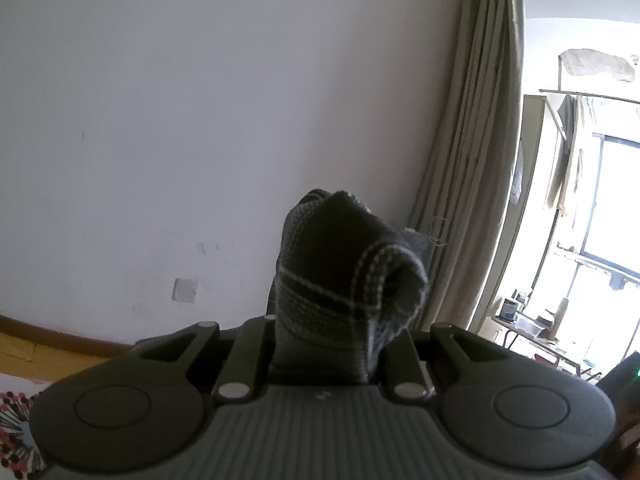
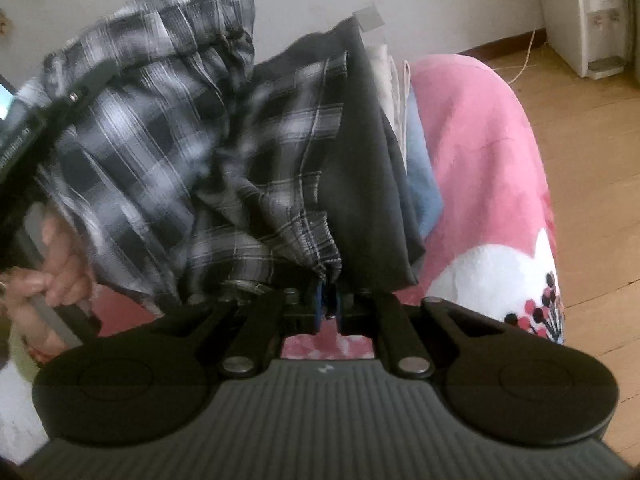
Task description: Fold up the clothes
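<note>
Left wrist view, garment: the left gripper (image 1: 326,344) pointed up at the white wall (image 1: 160,120), and a bunch of dark plaid shorts (image 1: 340,276) stuck out from between its jaws, so they were clamped on that fabric.
Left wrist view, surroundings: a beige curtain (image 1: 472,140) hung to the right, with a bright balcony past it; a sliver of patterned bedding showed at the bottom left corner. Nothing folded showed up here.
Right wrist view, grip: the right gripper (image 2: 328,308) had its jaws nearly together on a gathered hem edge of the same plaid shorts (image 2: 168,140), so it was pinching cloth too.
Right wrist view, garment: the shorts hung in the air, rumpled and blurred, stretched between the two grippers above the pink blanket (image 2: 480,160) on the bed. The person's hand (image 2: 52,272) gripped the other tool's handle at the left edge.
Right wrist view, other clothes: behind the shorts sat a dark garment (image 2: 372,160) with pale and blue pieces (image 2: 424,184) beside it, looking like a stack, though I couldn't tell how neatly folded.
Progress guess: the shorts were held up, not lying folded anywhere, so this piece looked mid-handling. Whether they were being shaken out flat or brought over on a fold, I couldn't say from this.
</note>
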{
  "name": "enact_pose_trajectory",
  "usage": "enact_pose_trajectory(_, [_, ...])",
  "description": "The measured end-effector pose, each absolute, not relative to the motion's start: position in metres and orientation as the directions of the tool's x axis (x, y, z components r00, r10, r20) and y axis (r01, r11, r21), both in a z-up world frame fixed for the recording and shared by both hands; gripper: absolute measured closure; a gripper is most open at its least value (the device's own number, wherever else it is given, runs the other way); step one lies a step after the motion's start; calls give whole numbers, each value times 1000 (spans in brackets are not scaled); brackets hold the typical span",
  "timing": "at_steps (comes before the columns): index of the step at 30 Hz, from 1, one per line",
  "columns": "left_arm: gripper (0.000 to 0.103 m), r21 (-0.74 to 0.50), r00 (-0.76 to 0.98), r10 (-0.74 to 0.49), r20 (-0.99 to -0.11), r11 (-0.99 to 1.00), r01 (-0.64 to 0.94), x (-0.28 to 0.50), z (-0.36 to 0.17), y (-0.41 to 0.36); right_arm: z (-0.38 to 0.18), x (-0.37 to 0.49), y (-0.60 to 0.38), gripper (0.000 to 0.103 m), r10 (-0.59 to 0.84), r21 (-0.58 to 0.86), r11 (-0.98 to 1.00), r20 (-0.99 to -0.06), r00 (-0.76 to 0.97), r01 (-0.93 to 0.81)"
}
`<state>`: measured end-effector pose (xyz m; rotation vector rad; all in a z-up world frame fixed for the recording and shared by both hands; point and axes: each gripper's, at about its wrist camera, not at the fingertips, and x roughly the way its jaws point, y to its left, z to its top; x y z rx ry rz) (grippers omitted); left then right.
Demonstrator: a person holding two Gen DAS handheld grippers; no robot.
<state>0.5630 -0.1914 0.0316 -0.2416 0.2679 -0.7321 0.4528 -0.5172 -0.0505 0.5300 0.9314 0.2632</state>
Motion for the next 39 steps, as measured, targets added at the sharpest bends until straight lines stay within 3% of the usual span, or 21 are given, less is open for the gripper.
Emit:
enact_pose_trajectory(3, [83, -326, 714, -684, -152, 716, 617, 566, 31, -184, -32, 442, -528, 76, 440, 552, 834, -672, 596, 7])
enact_pose_trajectory(12, [83, -337, 713, -685, -150, 714, 614, 563, 28, -183, -20, 484, -548, 75, 409, 662, 747, -539, 736, 69])
enact_pose_trajectory(18, [83, -357, 725, -674, -142, 718, 598, 565, 25, -172, -47, 546, -540, 76, 319, 630, 758, -583, 747, 168])
enact_pose_trajectory(19, [83, -361, 727, -672, -140, 718, 594, 565, 25, -169, -52, 553, -539, 76, 323, 634, 753, -589, 741, 175])
enact_pose_trajectory(21, [83, -369, 731, -669, -137, 719, 589, 566, 23, -165, -52, 557, -538, 99, 336, 669, 726, -548, 766, 159])
enact_pose_trajectory(26, [83, -379, 726, -673, -138, 713, 589, 568, 23, -165, -38, 553, -541, 100, 355, 756, 652, -372, 858, 59])
enact_pose_trajectory(32, [83, -355, 714, -688, -131, 705, 614, 562, 23, -175, -22, 524, -564, 91, 282, 796, 597, -322, 904, 98])
enact_pose_trajectory(37, [83, -286, 680, -716, -158, 693, 662, 552, 21, -196, -27, 490, -582, 67, 311, 894, 441, -232, 922, 76])
enact_pose_trajectory(39, [83, -255, 670, -724, -163, 687, 681, 546, 20, -205, -34, 480, -584, 52, 329, 924, 377, -193, 924, 59])
